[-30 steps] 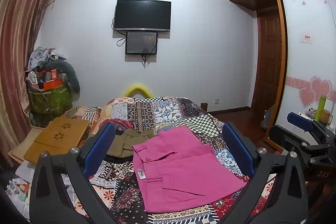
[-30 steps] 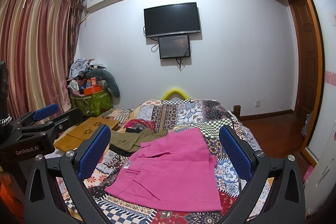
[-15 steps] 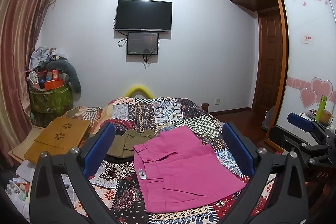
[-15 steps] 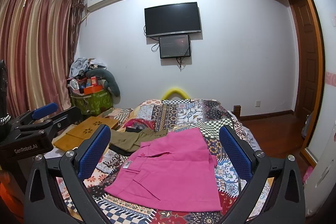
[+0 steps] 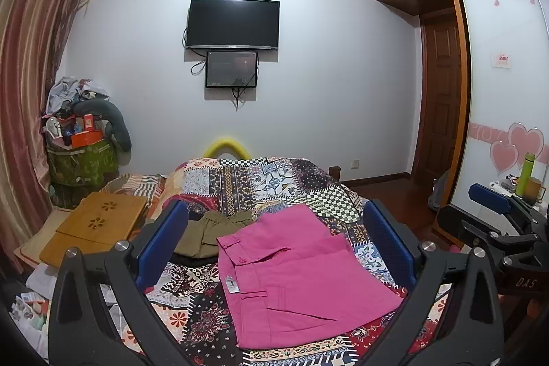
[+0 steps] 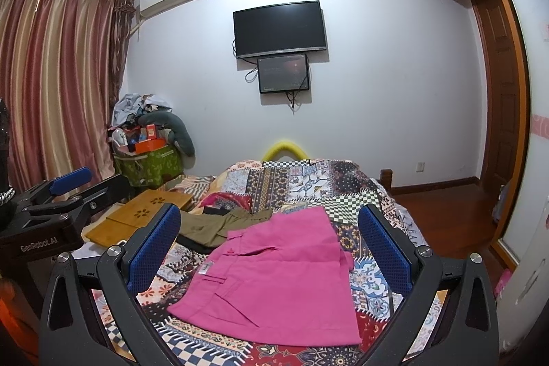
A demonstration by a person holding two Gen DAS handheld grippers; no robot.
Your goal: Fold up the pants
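Pink pants [image 5: 295,276] lie folded into a compact rectangle on the patchwork bedspread [image 5: 247,180], waistband and white tag to the left; they also show in the right wrist view [image 6: 274,276]. My left gripper [image 5: 274,246] is open and empty, held above the near side of the pants. My right gripper [image 6: 269,242] is open and empty too, beside the left one. The right gripper shows at the right edge of the left wrist view [image 5: 497,222], and the left gripper at the left edge of the right wrist view [image 6: 61,194].
Olive pants [image 5: 209,232] lie bunched on the bed behind and left of the pink pair. A wooden lap table [image 5: 96,225] sits left of the bed. A full green bin [image 5: 82,160] stands by the curtain. A wardrobe and a door stand at the right.
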